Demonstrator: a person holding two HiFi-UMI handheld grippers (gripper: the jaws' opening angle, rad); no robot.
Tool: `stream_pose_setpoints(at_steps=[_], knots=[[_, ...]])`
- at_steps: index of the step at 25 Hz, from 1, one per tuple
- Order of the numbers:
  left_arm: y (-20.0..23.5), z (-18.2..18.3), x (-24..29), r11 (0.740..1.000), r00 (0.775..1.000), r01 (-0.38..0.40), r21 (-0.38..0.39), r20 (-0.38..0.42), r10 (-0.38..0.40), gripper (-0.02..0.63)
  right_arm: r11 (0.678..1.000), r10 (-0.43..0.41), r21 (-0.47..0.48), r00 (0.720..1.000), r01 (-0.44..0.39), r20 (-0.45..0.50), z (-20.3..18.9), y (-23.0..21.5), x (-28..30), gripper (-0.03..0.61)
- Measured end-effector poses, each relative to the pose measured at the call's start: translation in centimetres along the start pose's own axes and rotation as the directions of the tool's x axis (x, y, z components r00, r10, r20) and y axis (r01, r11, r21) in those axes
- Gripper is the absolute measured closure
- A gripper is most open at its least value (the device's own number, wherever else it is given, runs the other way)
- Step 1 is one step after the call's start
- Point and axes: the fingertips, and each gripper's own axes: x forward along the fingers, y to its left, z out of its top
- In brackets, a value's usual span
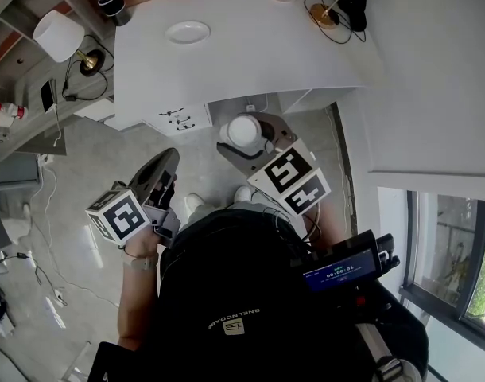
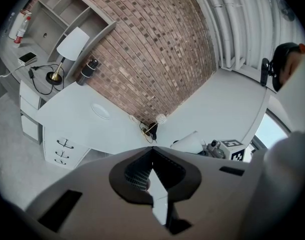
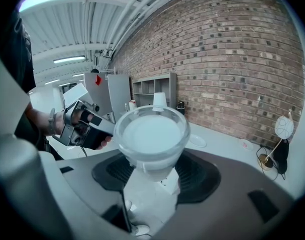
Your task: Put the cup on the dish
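Between jaws of the right tool [image 3: 152,174], the cup [image 3: 151,134] is clamped.

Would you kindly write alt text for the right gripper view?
The right gripper holds a white cup between its jaws. Beyond it are a white desk with a dish, a brick wall, and the left gripper.

The frosted translucent plastic cup [image 3: 151,139] looks smooth. The red-brown brick wall [image 3: 232,49], upper right, is rough and matt. The round white dish [image 1: 188,32] looks glossy on the smooth matt white tabletop [image 1: 250,62].
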Motion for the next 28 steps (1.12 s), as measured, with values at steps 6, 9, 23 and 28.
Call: stream_pose_setpoints(at_steps=[6, 9, 23, 28], knots=[[-1.0, -1.0, 1.2, 1.0, 1.0, -0.016, 0.014, 0.0, 0.015, 0.607, 1.0, 0.011, -0.012, 1.0, -0.011, 0.01, -0.7, -1.0, -1.2, 0.324], [-1.7, -1.4, 1.8, 1.0, 1.0, -0.022, 0.014, 0.006, 0.022, 0.607, 0.999, 0.022, -0.024, 1.0, -0.022, 0.012, -1.0, -1.5, -1.8, 0.324], [-3.5, -3.8, 4.0, 0.996, 0.995, -0.09, 0.023, 0.033, 0.089, 0.607, 0.999, 0.046, -0.03, 0.998, -0.045, 0.035, -3.2, -4.5, -3.8, 0.324], [-2.9, -3.8, 4.5, 0.997, 0.996, -0.079, -0.011, 0.031, 0.079, 0.607, 0.999, 0.032, -0.025, 0.999, -0.031, 0.027, -3.6, -5.5, -3.4, 0.322]])
